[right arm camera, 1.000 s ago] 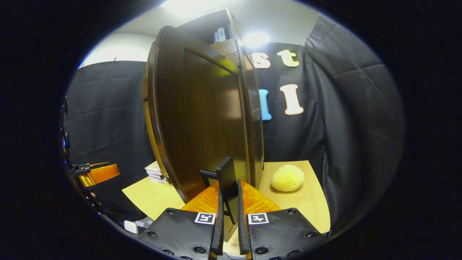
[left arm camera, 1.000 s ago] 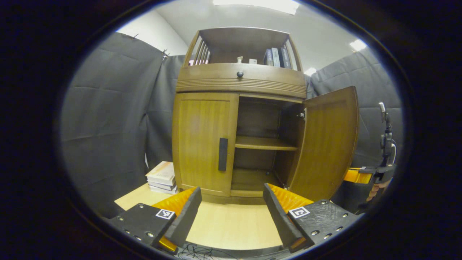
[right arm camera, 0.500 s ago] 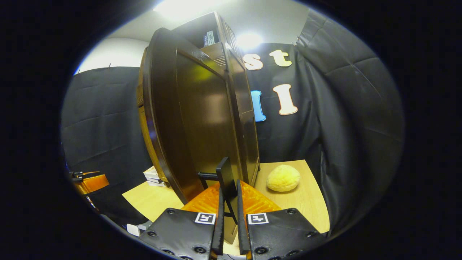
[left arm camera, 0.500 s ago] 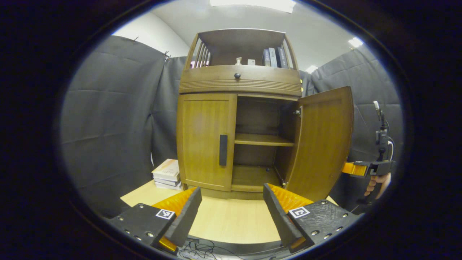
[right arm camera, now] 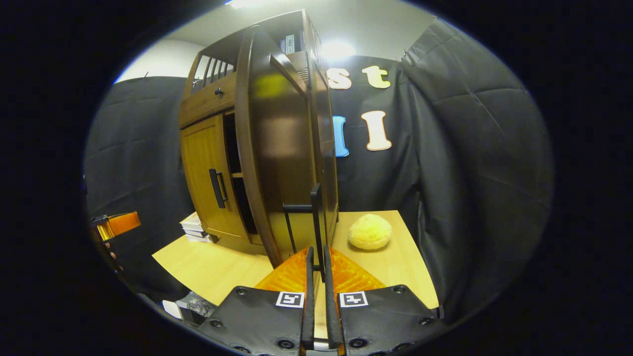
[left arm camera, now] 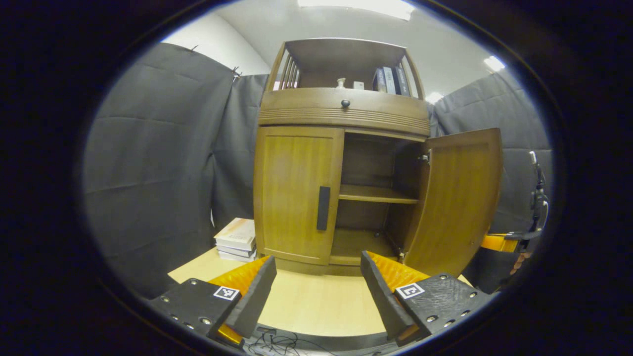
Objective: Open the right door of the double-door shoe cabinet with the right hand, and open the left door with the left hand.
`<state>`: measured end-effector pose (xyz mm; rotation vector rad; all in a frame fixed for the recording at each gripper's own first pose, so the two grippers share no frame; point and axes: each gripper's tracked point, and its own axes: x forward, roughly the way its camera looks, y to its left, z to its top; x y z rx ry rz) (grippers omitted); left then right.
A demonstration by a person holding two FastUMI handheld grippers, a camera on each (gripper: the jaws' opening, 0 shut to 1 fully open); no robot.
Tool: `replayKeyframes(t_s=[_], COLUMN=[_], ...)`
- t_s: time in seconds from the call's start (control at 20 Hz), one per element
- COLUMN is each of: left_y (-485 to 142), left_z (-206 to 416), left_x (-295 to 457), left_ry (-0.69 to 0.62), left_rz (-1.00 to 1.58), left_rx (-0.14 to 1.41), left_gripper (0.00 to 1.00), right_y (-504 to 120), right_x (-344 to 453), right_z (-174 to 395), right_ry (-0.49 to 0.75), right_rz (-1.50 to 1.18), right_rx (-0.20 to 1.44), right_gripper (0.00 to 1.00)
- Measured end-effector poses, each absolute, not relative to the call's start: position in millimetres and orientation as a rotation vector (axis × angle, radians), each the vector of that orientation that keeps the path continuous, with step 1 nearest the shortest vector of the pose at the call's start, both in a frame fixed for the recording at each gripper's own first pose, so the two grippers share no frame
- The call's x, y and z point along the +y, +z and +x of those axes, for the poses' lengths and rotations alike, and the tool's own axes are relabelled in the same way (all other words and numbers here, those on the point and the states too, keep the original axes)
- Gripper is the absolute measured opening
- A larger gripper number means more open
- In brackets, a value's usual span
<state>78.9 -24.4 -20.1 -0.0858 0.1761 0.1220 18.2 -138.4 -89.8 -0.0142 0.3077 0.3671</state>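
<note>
The wooden shoe cabinet (left arm camera: 341,106) stands on a light table. Its left door (left arm camera: 296,190) is closed, with a black handle (left arm camera: 323,208) at its inner edge. The right door (left arm camera: 460,198) is swung wide open, showing the inner shelf (left arm camera: 376,194). My left gripper (left arm camera: 316,284) hovers open in front of the cabinet, a good way short of the left door. In the right gripper view the right door (right arm camera: 277,148) appears nearly edge-on, and my right gripper (right arm camera: 317,269) is shut on its black handle (right arm camera: 315,217). The right gripper (left arm camera: 499,242) also sits at the door's outer side.
A stack of books (left arm camera: 237,240) lies left of the cabinet. A yellow round soft thing (right arm camera: 370,231) rests on the table (right arm camera: 212,267) right of the cabinet. Books stand on the top shelf (left arm camera: 388,79). Black cloth walls close in all around.
The right door has swung further open with my right gripper holding its handle. The left gripper has shifted slightly, so the cabinet sits more to the right in its view; it stays open.
</note>
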Motion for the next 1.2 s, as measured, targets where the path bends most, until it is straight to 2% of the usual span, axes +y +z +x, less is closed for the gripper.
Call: replayKeyframes(t_s=[0.3,0.35,0.4,0.45,0.5,0.55,0.65,0.7,0.75,1.0,1.2], left_y=[-18.4,-19.7,-20.1,-18.0,-15.9,-13.0,-8.7,-8.3,-9.6,-6.2,-5.0], left_z=[124.5,134.7,146.0,157.3,167.8,179.6,202.1,211.8,220.1,250.9,279.2], left_x=[25.5,32.0,37.2,41.0,44.3,45.7,47.7,48.7,49.8,46.1,41.0], left_ry=[0.051,0.036,0.021,0.005,-0.013,-0.034,-0.075,-0.093,-0.106,-0.159,-0.169], left_rz=[-0.075,-0.074,-0.075,-0.078,-0.083,-0.088,-0.097,-0.099,-0.099,-0.102,-0.097], left_rx=[0.155,0.153,0.151,0.143,0.133,0.122,0.104,0.099,0.103,0.092,0.090], left_gripper=[1.00,1.00,1.00,1.00,1.00,1.00,1.00,1.00,1.00,1.00,1.00], right_y=[-77.3,-74.1,-71.3,-66.5,-59.9,-53.6,-42.4,-37.3,-31.8,-26.1,-29.8], right_x=[-154.5,-151.6,-146.6,-140.2,-131.0,-117.2,-87.1,-68.4,-52.8,0.7,18.3], right_z=[-20.2,-27.9,-35.2,-41.1,-47.0,-50.7,-54.7,-55.0,-57.8,-51.0,-39.3], right_ry=[0.150,0.122,0.096,0.074,0.063,0.061,0.065,0.083,0.092,0.162,0.178], right_rz=[0.037,0.043,0.038,0.029,0.025,0.021,0.034,0.047,0.055,0.041,0.042], right_rx=[0.283,0.274,0.263,0.247,0.226,0.205,0.174,0.165,0.163,0.158,0.185], right_gripper=[0.04,0.12,0.04,0.04,0.12,0.03,0.03,0.15,0.20,0.94,0.96])
